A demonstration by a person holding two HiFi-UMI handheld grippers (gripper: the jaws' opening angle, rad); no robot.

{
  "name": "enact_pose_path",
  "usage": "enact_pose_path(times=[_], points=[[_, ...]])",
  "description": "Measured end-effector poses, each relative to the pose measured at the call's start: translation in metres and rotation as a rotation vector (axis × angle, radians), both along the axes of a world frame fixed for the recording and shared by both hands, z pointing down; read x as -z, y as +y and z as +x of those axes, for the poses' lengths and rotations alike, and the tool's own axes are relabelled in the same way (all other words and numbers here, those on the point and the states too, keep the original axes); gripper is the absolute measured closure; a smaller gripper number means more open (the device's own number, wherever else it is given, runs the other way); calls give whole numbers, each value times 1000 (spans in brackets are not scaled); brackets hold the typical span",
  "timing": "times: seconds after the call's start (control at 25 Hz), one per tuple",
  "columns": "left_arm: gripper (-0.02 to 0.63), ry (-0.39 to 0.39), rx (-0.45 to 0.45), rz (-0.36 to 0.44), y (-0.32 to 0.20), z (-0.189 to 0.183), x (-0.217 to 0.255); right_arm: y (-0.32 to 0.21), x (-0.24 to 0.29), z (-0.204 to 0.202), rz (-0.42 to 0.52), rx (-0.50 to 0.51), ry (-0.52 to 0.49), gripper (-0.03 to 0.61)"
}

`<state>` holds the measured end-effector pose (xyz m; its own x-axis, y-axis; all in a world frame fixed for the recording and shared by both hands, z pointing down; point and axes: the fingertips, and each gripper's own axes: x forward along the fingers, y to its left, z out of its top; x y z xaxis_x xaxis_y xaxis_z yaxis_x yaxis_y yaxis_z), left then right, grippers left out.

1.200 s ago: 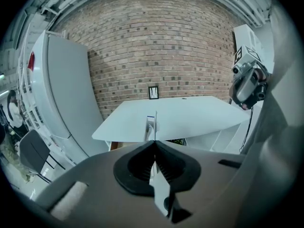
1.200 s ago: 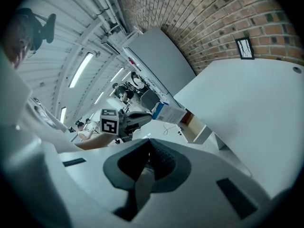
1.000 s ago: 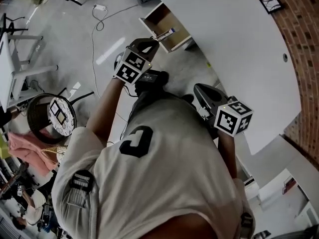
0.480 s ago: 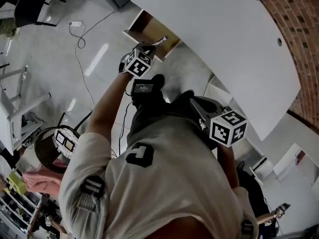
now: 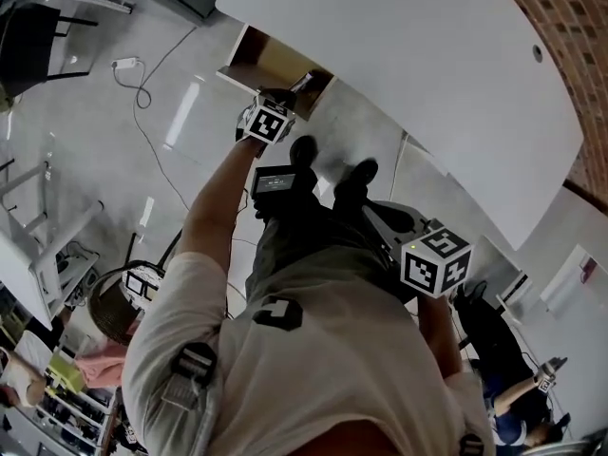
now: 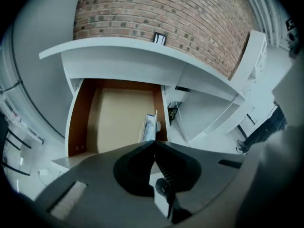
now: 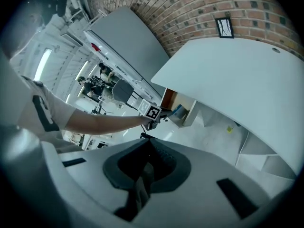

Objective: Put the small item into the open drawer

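You hold two grippers, left gripper (image 6: 154, 141) and right gripper (image 7: 147, 139); before you: one counter (image 5: 427, 55), one open drawer (image 6: 80, 120), one small item (image 6: 150, 125), one framed picture (image 6: 160, 38), two shoes (image 5: 304, 150)

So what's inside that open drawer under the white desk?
The drawer shows only a bare tan floor. The left claw holds the small item over its right side, and the claw's body hides the near end.
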<state>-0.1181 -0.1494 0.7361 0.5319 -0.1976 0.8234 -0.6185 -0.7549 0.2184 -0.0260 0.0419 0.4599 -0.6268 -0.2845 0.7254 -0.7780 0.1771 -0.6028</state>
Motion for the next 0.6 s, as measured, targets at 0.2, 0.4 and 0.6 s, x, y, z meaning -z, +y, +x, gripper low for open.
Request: enact_pose_path(times=[0.2, 0.4, 0.6], points=[[606, 23, 35, -80, 5, -2, -20, -1, -6, 0, -14, -12, 4, 577], [606, 57, 92, -167, 16, -6, -33, -1, -8, 1, -18, 5, 16, 577], [557, 63, 144, -218, 16, -11, -39, -7, -9, 2, -5, 16, 33, 577]])
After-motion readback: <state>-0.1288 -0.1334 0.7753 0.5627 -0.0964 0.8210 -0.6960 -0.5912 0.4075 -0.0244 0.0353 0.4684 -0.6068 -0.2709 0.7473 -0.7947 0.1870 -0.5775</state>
